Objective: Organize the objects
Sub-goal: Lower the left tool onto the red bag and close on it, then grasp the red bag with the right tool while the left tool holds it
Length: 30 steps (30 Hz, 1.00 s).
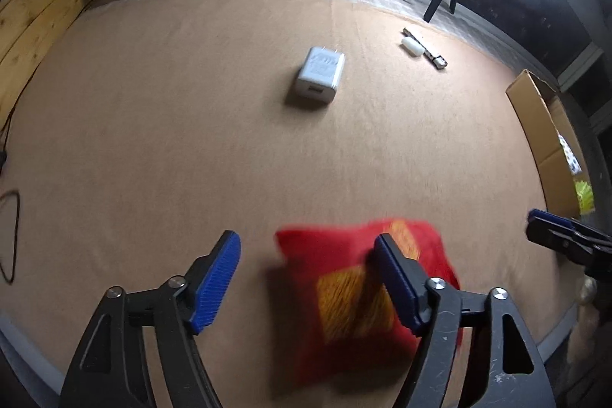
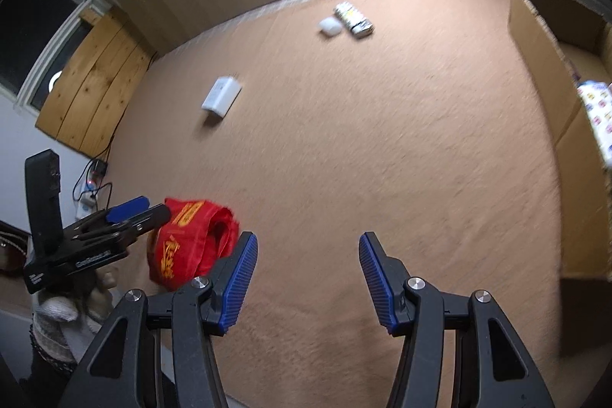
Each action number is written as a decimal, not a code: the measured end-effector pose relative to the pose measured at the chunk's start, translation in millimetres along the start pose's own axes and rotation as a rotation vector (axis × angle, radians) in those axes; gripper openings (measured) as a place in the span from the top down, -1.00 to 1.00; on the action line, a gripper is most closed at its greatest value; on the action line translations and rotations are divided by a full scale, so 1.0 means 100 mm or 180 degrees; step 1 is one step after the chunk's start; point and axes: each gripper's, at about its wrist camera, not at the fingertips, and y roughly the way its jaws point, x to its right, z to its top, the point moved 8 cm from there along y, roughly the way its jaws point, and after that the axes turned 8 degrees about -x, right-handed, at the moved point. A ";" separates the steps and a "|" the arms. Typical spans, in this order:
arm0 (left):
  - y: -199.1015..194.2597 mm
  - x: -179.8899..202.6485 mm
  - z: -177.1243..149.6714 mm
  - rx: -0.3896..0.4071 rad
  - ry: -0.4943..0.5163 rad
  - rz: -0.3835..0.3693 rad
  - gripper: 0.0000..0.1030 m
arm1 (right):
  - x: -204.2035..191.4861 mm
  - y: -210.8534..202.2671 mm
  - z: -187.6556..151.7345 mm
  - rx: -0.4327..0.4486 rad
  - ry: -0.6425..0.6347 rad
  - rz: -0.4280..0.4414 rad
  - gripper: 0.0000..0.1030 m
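Showing the left wrist view, the left hand-held gripper (image 1: 308, 278) is hanging with its blue pads spread wide and released above a blurred red pouch (image 1: 355, 297) lying on the tan tabletop (image 1: 153, 140). A white charger (image 1: 320, 76) is lying farther off, and a white capsule (image 1: 412, 46) is touching a slim striped pack (image 1: 432, 54). A cardboard box (image 1: 543, 140) is standing at the right edge. In the right wrist view, the right hand-held gripper (image 2: 308, 278) is likewise standing released over bare tabletop, the pouch lying just left of it.

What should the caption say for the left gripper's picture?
Open left gripper over a red pouch, white charger lying beyond on the tan mat.
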 end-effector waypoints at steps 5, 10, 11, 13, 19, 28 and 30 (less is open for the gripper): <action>-0.13 -0.18 -0.26 -0.0040 -0.0064 -0.0055 -0.55 | -0.16 0.19 -0.09 -0.0158 -0.0086 0.0047 -0.03; -0.16 -0.21 -0.46 -0.0091 -0.0072 -0.0132 -0.56 | -0.32 0.28 -0.10 -0.0220 -0.0148 0.0129 -0.08; -0.15 -0.19 -0.51 -0.0130 -0.0043 -0.0160 -0.58 | -0.35 0.30 -0.09 -0.0233 -0.0163 0.0138 -0.09; -0.10 -0.12 -0.57 -0.0216 0.0016 -0.0227 -0.58 | -0.42 0.34 -0.08 -0.0275 -0.0192 0.0172 -0.09; -0.05 0.01 -0.60 -0.0228 0.0128 -0.0250 -0.64 | -0.62 0.46 -0.04 -0.0371 -0.0256 0.0205 -0.14; -0.04 0.11 -0.59 -0.0250 0.0260 -0.0316 -0.64 | -0.82 0.62 0.01 -0.0461 -0.0320 0.0165 -0.17; -0.01 0.14 -0.57 -0.0252 0.0303 -0.0336 -0.64 | -0.85 0.64 0.02 -0.0460 -0.0316 0.0171 -0.18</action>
